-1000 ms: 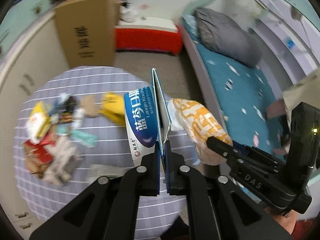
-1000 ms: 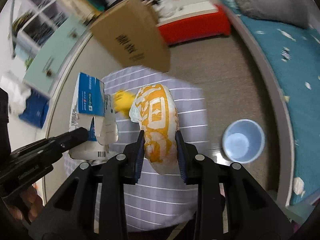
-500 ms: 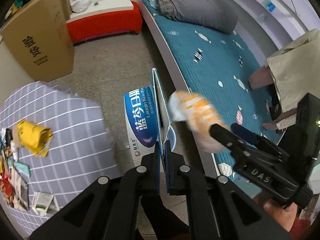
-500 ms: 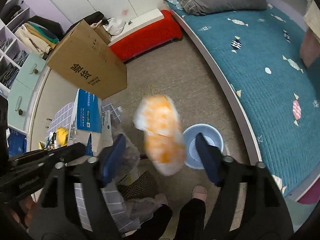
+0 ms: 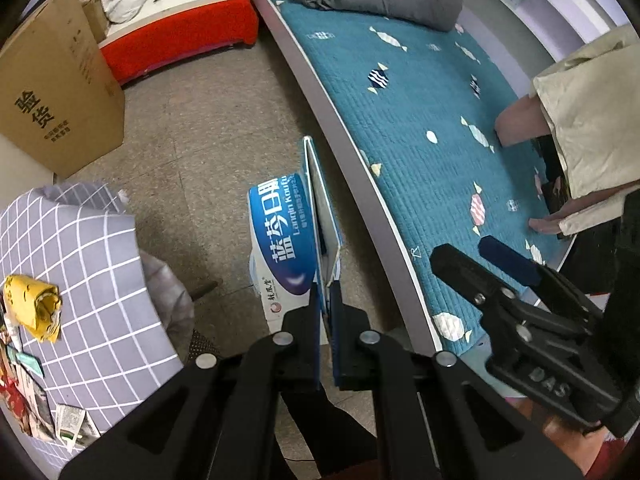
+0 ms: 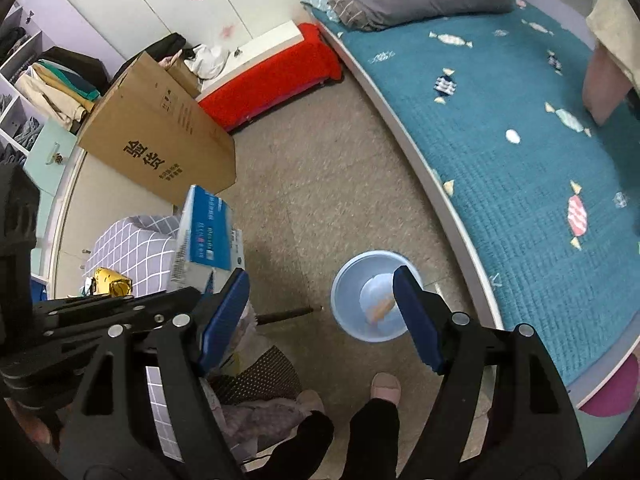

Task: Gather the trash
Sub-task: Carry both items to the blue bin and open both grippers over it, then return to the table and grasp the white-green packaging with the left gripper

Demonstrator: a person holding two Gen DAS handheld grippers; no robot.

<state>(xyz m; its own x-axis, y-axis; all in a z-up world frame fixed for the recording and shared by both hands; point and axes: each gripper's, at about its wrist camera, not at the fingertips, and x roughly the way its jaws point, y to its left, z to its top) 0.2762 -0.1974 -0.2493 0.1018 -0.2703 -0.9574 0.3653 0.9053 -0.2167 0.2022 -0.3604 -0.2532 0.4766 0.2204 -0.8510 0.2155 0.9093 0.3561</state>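
My left gripper [image 5: 325, 300] is shut on a blue and white toothpaste box [image 5: 286, 240], held above the floor beside the table; the box also shows in the right wrist view [image 6: 206, 236]. My right gripper [image 6: 322, 320] is open and empty, above a light blue bin [image 6: 370, 296] on the floor. An orange and white wrapper [image 6: 380, 310] lies inside the bin. The right gripper also shows in the left wrist view [image 5: 480, 260]. More trash lies on the checked table [image 5: 100, 280]: a yellow wrapper [image 5: 34, 304] and several packets [image 5: 24, 396] at the left edge.
A bed with a teal cover [image 6: 520, 140] runs along the right. A big cardboard box [image 6: 160, 140] and a red bench [image 6: 272, 76] stand at the back. A chair [image 6: 256, 372] and the person's legs and feet [image 6: 376, 400] are below the grippers.
Both grippers swung from over the table to the floor by the bed. My right gripper opened and the orange wrapper dropped into the blue bin. The left still holds the box.
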